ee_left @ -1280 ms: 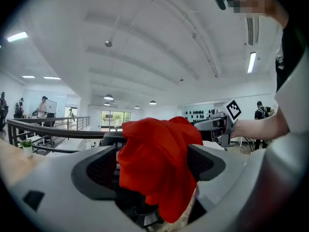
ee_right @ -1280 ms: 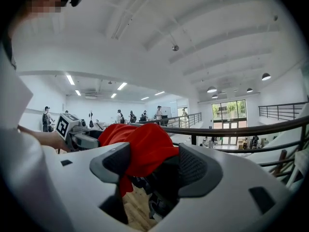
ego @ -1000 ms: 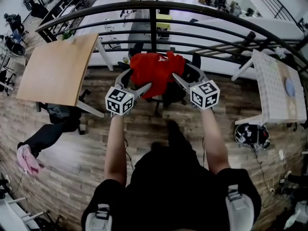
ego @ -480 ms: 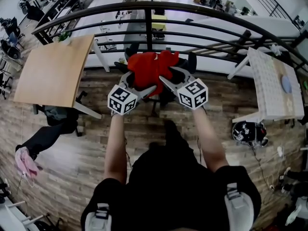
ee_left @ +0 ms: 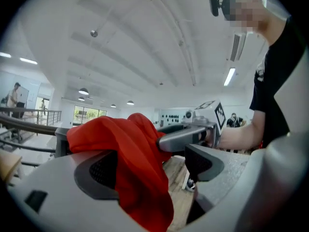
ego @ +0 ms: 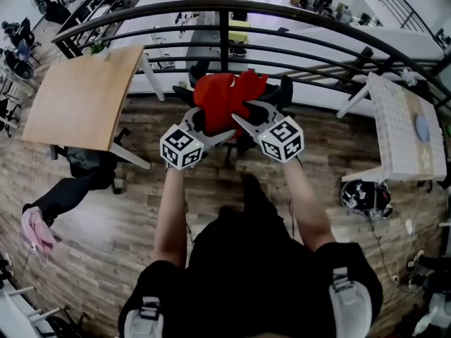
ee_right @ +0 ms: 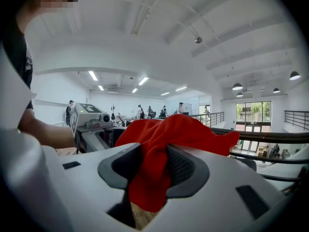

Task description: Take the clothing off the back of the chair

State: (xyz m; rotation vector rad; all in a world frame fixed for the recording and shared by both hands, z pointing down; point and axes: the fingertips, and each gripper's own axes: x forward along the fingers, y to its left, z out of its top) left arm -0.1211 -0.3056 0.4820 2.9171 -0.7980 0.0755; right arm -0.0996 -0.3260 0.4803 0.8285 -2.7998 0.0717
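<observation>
Red clothing (ego: 227, 94) lies bunched over the back of a black chair (ego: 283, 90) by the railing. My left gripper (ego: 210, 122) is at the cloth's left side; its jaws stand wide and are closing slightly. In the left gripper view the red clothing (ee_left: 133, 151) drapes over the left jaw, while the right jaw stays apart from it. My right gripper (ego: 251, 111) is at the cloth's right side. In the right gripper view its jaws (ee_right: 154, 170) are closing, and a fold of the red clothing (ee_right: 186, 129) is pinched between the pads.
A curved black railing (ego: 225, 9) runs just behind the chair. A wooden table (ego: 84, 97) stands at the left and a white table (ego: 405, 129) at the right. On the wood floor lie a black bag (ego: 366, 197), dark items (ego: 77, 182) and a pink cloth (ego: 36, 231).
Both grippers have moved in on the red clothing from either side. The right jaws have narrowed onto a fold of it, and the cloth has bunched up between the grippers.
</observation>
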